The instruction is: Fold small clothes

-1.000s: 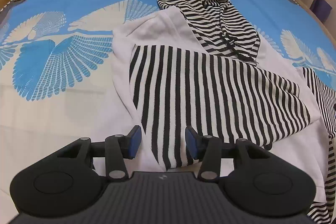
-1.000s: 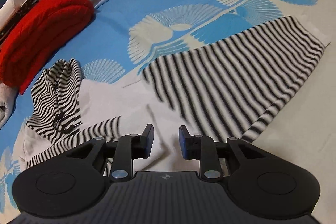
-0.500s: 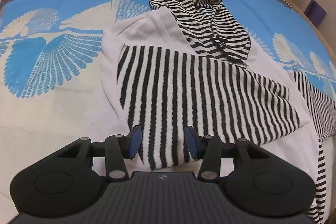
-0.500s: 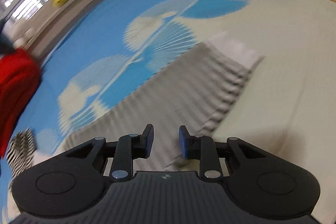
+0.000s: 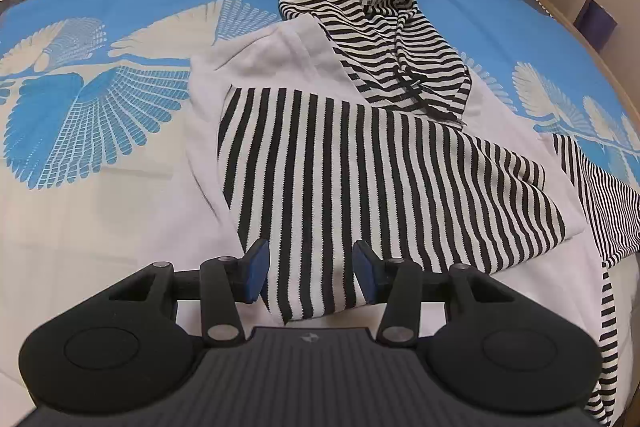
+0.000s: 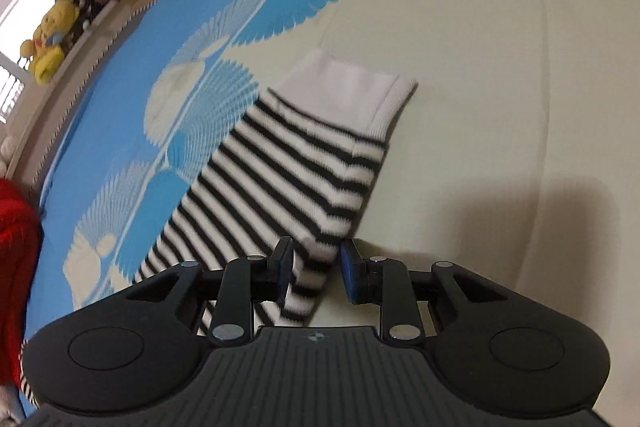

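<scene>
Hooded top point(image 5: 280, 75), white body with black-and-white striped hood and sleeves, lies flat on the bed. Striped hood point(image 5: 380, 39) spread at the far end, drawstring across it. One striped sleeve point(image 5: 360, 187) folded across the white body, its stripes running lengthwise toward the near edge. Other striped sleeve point(image 6: 288, 179) stretched straight out to the side on the cover, ending in a plain white ribbed cuff point(image 6: 352, 95); fabric lies flat, slightly creased along one edge.
</scene>
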`<state>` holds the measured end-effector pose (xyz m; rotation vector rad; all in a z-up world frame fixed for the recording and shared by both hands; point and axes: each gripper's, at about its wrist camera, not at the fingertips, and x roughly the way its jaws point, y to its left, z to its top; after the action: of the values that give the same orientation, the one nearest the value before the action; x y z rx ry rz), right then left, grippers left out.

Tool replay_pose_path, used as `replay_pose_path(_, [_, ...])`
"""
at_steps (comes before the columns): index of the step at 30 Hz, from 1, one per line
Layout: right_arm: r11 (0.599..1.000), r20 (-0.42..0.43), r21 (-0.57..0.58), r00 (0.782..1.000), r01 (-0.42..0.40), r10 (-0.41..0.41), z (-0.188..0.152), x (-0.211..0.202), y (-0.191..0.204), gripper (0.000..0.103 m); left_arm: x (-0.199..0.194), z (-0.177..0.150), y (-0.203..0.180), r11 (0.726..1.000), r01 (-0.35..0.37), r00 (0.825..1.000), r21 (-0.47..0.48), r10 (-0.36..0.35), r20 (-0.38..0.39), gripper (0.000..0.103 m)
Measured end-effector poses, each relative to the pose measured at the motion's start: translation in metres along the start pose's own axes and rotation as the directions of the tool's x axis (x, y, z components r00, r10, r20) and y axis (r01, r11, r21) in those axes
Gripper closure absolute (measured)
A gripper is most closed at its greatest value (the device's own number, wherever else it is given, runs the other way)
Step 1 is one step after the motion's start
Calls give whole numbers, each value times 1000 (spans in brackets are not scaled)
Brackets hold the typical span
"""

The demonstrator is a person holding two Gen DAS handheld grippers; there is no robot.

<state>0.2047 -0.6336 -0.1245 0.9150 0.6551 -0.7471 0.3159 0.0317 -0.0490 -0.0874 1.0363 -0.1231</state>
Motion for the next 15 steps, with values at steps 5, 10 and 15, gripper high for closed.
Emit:
replay_pose_path(5, [1000,47,-18,999,9,-8,0,7,4,76,0,-1,4,1000,0,1000,0,0,-3,52])
replay_pose_path(10, [998,71,-47,997,30,-27,-1,9,11,76,0,-1,6,1000,-2,1000,-1,2,-5,52])
replay_pose_path(15, [997,85,-59,996,44,-39,-3,9,13,76,-2,-1,7,1000,3,1000,-3,-3,-2,52])
